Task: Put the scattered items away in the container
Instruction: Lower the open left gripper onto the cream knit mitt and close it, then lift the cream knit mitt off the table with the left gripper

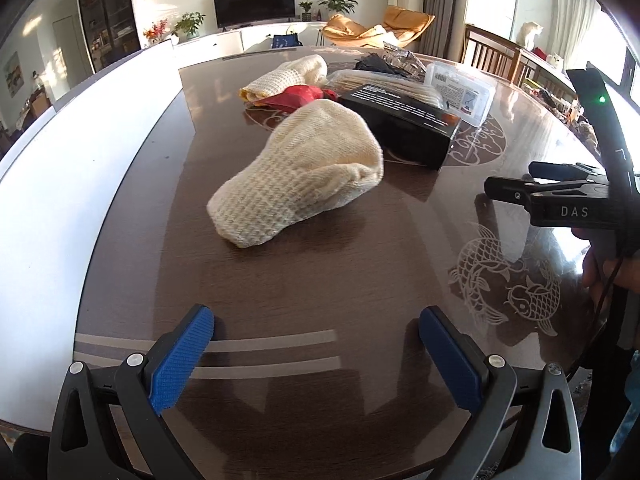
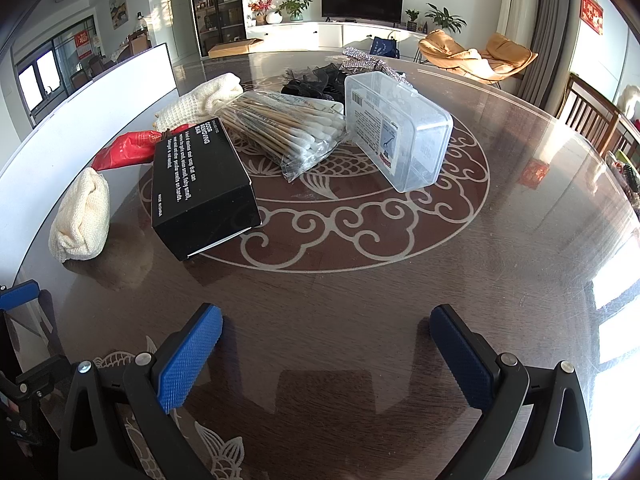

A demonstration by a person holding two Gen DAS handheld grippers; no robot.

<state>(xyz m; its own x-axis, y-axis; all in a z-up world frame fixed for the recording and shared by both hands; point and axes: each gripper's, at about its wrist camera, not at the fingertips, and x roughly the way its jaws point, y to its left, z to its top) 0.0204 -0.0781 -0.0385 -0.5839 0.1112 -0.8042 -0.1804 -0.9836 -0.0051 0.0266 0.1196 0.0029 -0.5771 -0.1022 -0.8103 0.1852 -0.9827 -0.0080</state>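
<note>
**Both claws empty, first pick not yet made**

Left wrist view: my left claw (image 1: 316, 344) stands wide, blue pads apart with nothing between them, hovering low over the desk (image 1: 320, 280). Straight ahead lies a cream knitted mitt (image 1: 296, 176), flat on the wood — the nearest loose item. Behind it I count one black box (image 1: 404, 124), one red packet (image 1: 296, 98), a second cream mitt (image 1: 288, 74) farther back, one bag of cotton swabs (image 1: 384, 82) and one clear plastic case (image 1: 460, 90). A long white wall (image 1: 80, 152) runs along the left edge; I judge it to be the container, though I cannot see inside. The other claw's body shows at the right edge.

Right wrist view: my right claw (image 2: 326, 354) is wide too, holding nothing, well short of the pile. Same count here — two cream mitts (image 2: 82, 220) (image 2: 204, 98), one black box (image 2: 200, 184), one red packet (image 2: 128, 150), one swab bag (image 2: 292, 132), one clear case (image 2: 396, 128) — plus a dark lacy bundle (image 2: 312, 78) and a glittery strip (image 2: 372, 60) behind.

I judge the task barely begun. Next I would push the left claw forward, close on the near mitt's middle and carry it left over the white wall.
</note>
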